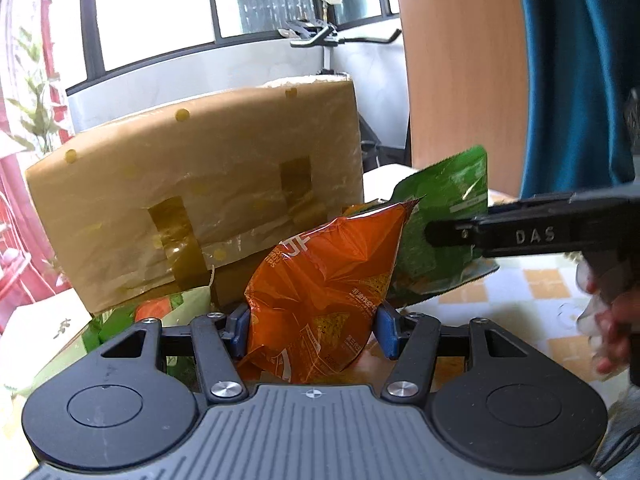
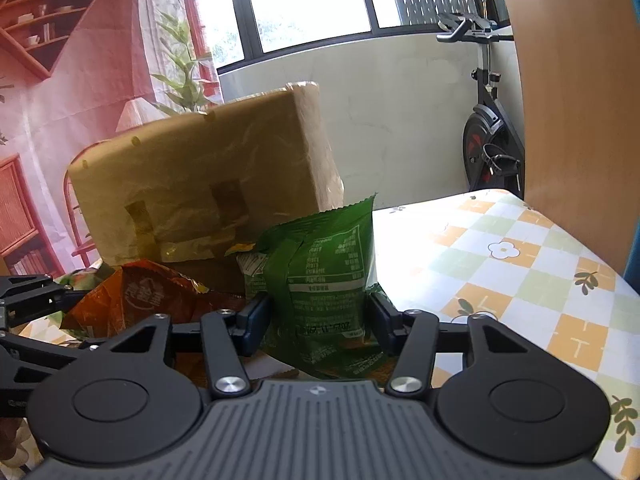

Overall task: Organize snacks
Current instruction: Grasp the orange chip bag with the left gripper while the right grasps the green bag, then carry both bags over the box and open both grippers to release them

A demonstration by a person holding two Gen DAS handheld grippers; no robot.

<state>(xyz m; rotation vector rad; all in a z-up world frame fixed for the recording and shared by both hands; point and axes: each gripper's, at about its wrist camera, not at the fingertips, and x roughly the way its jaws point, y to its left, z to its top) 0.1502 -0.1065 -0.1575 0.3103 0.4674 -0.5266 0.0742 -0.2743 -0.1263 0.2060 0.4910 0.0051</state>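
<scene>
On the bench [image 2: 500,240] in front of me, with its checked cloth, I am judging the sorting to be at an early stage: two snack bags are being lifted at once, one in each hand, and at least one more packet, the green and orange packet [image 1: 156,308], is lying at the near left below the big paper-wrapped box [image 1: 200,184]. Nothing in view is showing me a tray, basket or shelf where the bags are meant to end up, so I cannot tell where they are going; both still need placing, and the packet on the left still needs picking up.

My left tongs [image 1: 312,328] are clenching the orange chip bag [image 1: 324,280]: the blue pads are pressing into its two sides about halfway open, and the bag is standing upright between them, clear of the cloth as far as I can see, just in front of the box. My right tongs [image 2: 318,316] are gripping the green snack bag [image 2: 324,268] the same way, narrower, with the foil creasing between the pads and its printed back facing me. The green bag is sitting just right of the orange one and slightly behind it, their top corners overlapping in the left view. The right half of the bench is lying bare.
</scene>
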